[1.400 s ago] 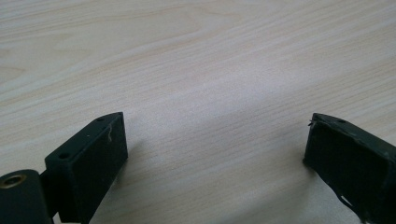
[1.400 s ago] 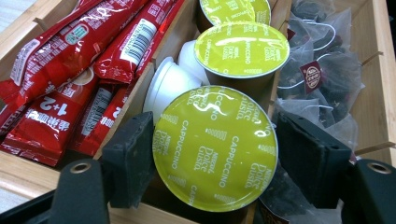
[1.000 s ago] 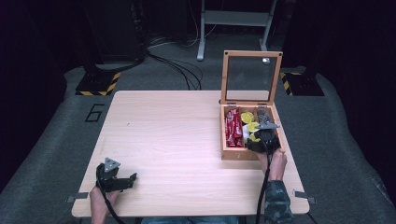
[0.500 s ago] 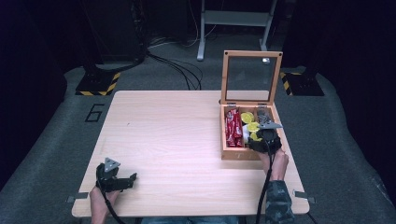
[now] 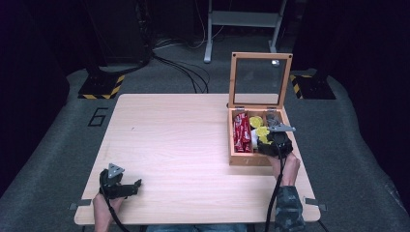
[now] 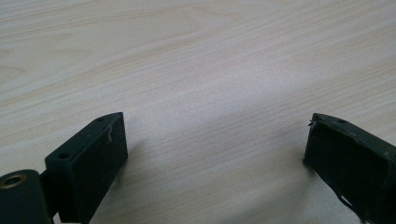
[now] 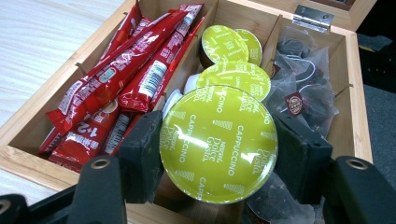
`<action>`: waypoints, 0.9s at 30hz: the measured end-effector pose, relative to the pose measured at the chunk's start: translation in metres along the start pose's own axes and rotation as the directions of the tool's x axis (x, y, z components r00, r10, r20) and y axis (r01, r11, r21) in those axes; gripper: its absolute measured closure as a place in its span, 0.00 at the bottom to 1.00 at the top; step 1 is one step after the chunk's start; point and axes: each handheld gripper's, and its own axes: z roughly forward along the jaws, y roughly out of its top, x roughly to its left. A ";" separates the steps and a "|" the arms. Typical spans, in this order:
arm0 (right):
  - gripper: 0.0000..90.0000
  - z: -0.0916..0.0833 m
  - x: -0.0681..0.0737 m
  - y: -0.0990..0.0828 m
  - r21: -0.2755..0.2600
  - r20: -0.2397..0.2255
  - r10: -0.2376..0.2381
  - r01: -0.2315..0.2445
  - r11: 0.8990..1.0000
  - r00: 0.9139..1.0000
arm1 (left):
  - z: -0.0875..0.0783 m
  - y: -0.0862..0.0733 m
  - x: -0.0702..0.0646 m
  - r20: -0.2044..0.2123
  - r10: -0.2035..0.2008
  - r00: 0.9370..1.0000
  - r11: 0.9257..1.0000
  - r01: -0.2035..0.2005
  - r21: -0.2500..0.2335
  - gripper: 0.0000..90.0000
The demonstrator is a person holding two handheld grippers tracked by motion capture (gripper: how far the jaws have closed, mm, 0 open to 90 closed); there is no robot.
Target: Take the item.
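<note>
Lettering on the capsule (image 7: 218,143) pinched by the right claw (image 7: 218,154) reads only close-up.

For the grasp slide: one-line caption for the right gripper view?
Right hand-held gripper shut on a green-lidded cappuccino capsule above the wooden box of red sachets.

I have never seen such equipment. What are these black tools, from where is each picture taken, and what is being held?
A person sits at the light wooden table and holds a black two-jaw gripper in each hand. The high view looks down from above; the other two pictures come from cameras riding on the grippers. The left gripper rests open over bare table. The right gripper is shut on a round coffee capsule with a yellow-green foil lid, above the open wooden box with a glass lid. Inside lie red sachets, more capsules and clear tea bags.
</note>
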 end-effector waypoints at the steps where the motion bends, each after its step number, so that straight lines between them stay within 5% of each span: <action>1: 0.42 0.000 0.000 0.000 0.000 0.001 0.001 -0.001 1.000 1.000 | 0.000 0.000 0.000 0.000 0.001 1.000 1.000 -0.001 0.001 0.06; 27: 0.42 -0.012 0.023 0.025 -0.047 -0.037 -0.060 0.058 0.997 0.998 | 0.000 0.000 0.000 0.000 -0.001 1.000 1.000 0.001 0.000 0.06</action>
